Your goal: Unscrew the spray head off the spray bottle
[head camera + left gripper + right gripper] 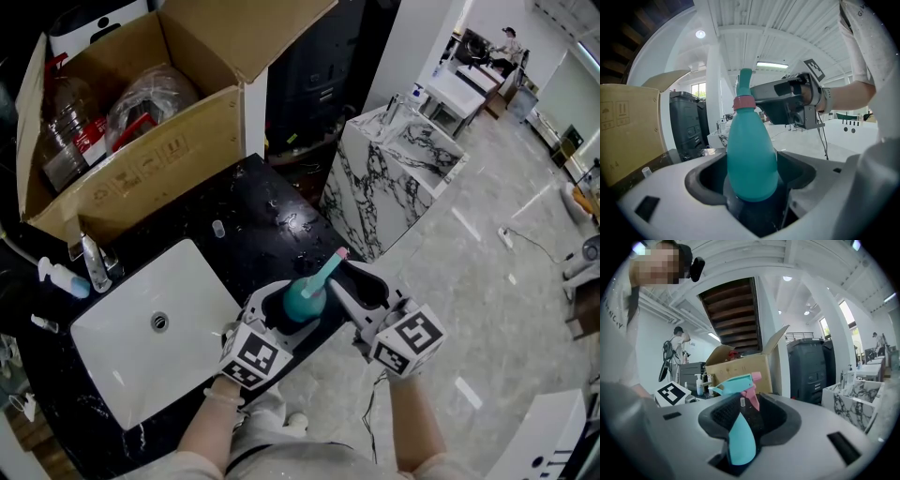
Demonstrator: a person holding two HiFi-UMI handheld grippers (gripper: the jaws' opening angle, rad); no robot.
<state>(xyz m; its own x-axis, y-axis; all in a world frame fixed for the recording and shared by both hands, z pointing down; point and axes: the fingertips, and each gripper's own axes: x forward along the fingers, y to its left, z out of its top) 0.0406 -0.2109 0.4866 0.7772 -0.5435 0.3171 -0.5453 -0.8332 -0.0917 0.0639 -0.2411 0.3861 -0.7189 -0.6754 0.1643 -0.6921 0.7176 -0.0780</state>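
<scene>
My left claw is spread wide but clamped on the teal spray bottle, holding it upright over the black worktop edge, beside the sink. My right claw pinches the spray head, which still sits on the bottle's pink collar.

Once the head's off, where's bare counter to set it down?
Bare black counter between the cardboard box and the marble block, right of a small clear cup. The sink basin is empty too. Crowded: around the faucet, and the front edge where the spray bottle is held.
</scene>
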